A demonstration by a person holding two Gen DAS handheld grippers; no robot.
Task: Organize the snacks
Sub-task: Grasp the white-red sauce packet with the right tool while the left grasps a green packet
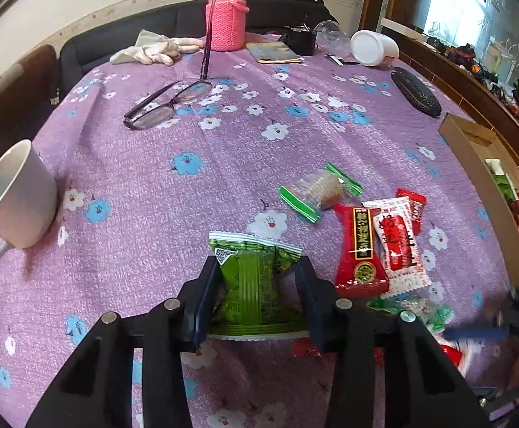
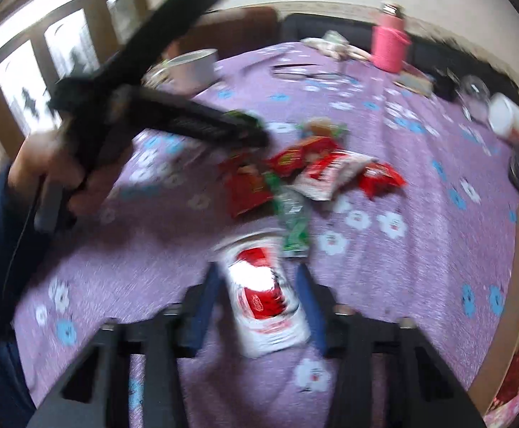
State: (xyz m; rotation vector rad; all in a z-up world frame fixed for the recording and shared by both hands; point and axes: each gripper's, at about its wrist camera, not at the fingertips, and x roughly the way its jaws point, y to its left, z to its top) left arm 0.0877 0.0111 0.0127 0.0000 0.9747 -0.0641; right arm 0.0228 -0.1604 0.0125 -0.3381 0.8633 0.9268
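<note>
- Roughly midway, judging by the spread: several packets already lying in the cardboard box (image 1: 473,157) at the right edge of the desk (image 1: 152,178), a fair pile left outside it.
- Left tongs (image 1: 257,281) closed on a green snack packet (image 1: 256,285), pads pressed against both its sides, packet low over the purple cloth, apparently lifted.
- Right tongs (image 2: 259,299) straddling a red-and-white packet (image 2: 266,299); heavy blur here, so cannot tell whether gripping or merely open around it.
- Left to sort: red packet (image 1: 359,246), white-and-red packet (image 1: 398,246) overlapping it, clear packet with green ends (image 1: 320,190) just beyond, small red packet (image 1: 414,207) behind, another clear-green one (image 1: 413,310) nearer the tongs.
- Not part of the job, likely: mug (image 1: 16,199), glasses (image 1: 170,103), pink flask (image 1: 225,14).
- Next, probably: carry both held packets right to the box.
</note>
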